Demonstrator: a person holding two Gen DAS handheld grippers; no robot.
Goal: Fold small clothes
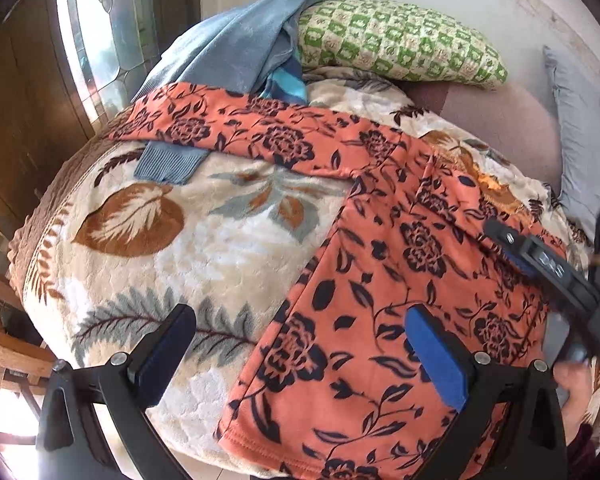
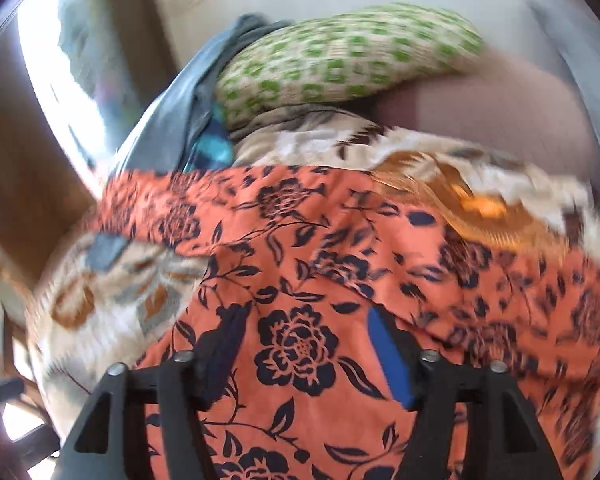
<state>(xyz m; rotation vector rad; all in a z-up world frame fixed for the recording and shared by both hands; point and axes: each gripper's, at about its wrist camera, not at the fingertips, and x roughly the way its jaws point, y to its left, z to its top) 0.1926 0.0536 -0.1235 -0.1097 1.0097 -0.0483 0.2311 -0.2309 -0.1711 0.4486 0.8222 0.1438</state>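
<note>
An orange garment with dark flowers (image 1: 372,264) lies flat on a leaf-patterned blanket (image 1: 204,248), one sleeve stretched to the left with a grey ribbed cuff (image 1: 168,162). My left gripper (image 1: 300,340) is open and empty, hovering above the garment's left edge. My right gripper (image 1: 548,264) reaches in from the right over the garment's right side. In the blurred right wrist view the garment (image 2: 300,264) fills the foreground and the right gripper (image 2: 304,344) is open just above it, holding nothing.
A green checked pillow (image 1: 400,44) and a pile of blue-grey clothes (image 1: 244,44) lie at the back. A grey pillow (image 1: 580,120) sits at the right. A window and wooden wall are on the left; the bed edge drops off at the bottom left.
</note>
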